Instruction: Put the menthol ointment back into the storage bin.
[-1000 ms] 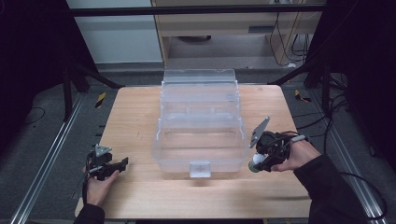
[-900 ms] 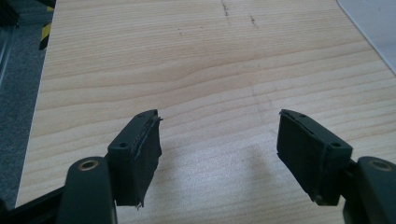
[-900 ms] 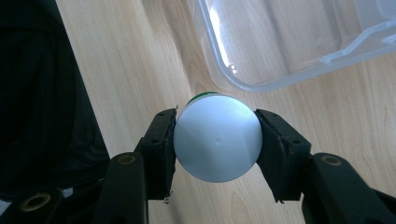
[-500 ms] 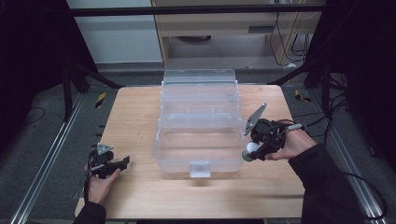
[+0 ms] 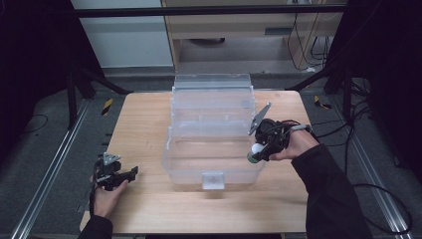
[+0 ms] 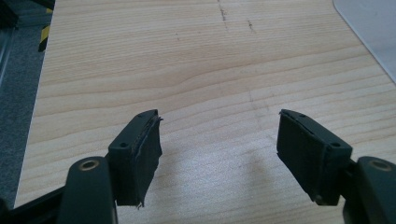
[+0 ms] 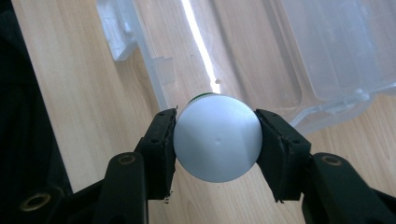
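Now, right gripper point(image 7: 215, 140) clamped on white bulb point(image 7: 217, 137) w/ green base, frame center-right at clear plastic box point(image 5: 211, 127) edge, left gripper point(image 6: 219, 154) jaws wide apart, lower left on wood table point(image 6: 140, 56).

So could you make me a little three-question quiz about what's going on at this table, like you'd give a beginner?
1. True or false: the left gripper is holding something.
2. What is clamped in the right gripper?
A. a white round-topped object
B. a yellow block
C. a metal spoon
3. Fill in: the right gripper hangs at the right-hand edge of the clear plastic ___ on the wooden table.

Key
1. False: its jaws stand apart over bare wood.
2. A: the white round-topped object, with some green behind it.
3. Box.
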